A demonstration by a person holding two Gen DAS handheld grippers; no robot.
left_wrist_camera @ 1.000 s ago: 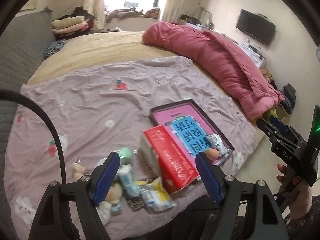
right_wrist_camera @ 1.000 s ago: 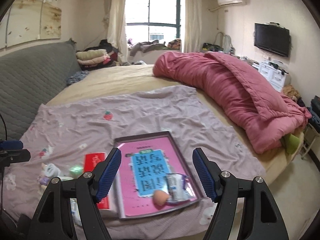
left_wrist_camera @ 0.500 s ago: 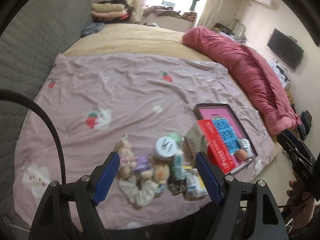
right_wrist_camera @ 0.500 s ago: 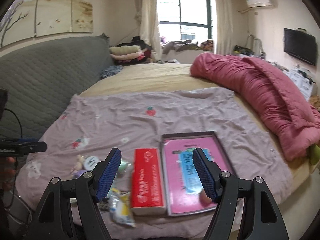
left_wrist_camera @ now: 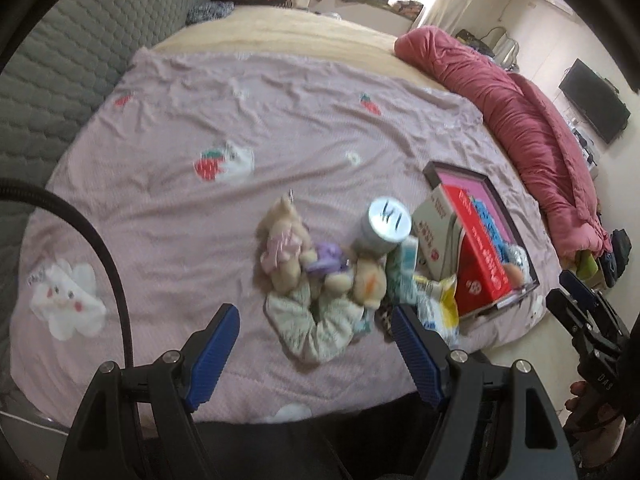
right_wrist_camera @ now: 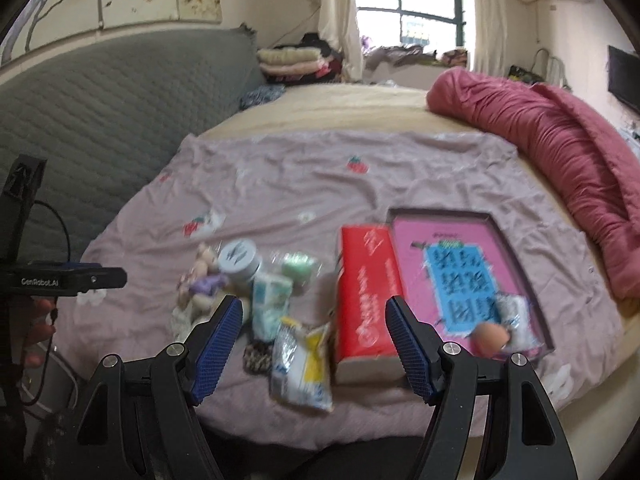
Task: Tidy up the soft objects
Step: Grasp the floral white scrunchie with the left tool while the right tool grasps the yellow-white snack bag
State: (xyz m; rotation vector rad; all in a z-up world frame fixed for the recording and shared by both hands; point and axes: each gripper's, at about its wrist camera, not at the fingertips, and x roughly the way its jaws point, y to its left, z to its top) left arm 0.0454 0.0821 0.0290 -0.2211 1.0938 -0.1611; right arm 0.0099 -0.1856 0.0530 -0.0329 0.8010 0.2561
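Observation:
A heap of small things lies near the front edge of the mauve strawberry-print sheet (left_wrist_camera: 168,216). It holds a beige plush bear (left_wrist_camera: 282,240), a second small plush (left_wrist_camera: 370,284), a pale green scrunchie (left_wrist_camera: 316,326), a white round jar (left_wrist_camera: 386,226), tissue packs (right_wrist_camera: 270,308) and a yellow-white packet (right_wrist_camera: 302,364). My left gripper (left_wrist_camera: 316,354) hangs open just above the scrunchie, empty. My right gripper (right_wrist_camera: 314,344) stands open over the packets and the red box (right_wrist_camera: 366,296), gripping nothing.
A dark tray (right_wrist_camera: 520,268) with a pink and blue book holds a peach sponge egg (right_wrist_camera: 490,336) and a foil pack. A rolled pink duvet (right_wrist_camera: 560,140) lies at the right. The grey quilted headboard (right_wrist_camera: 100,120) stands left. A hand (right_wrist_camera: 38,330) holds the other gripper.
Both views have swung left and dropped toward the bed. The plush heap has come into the left view's middle; the red box and packets now sit between the right gripper's fingers.

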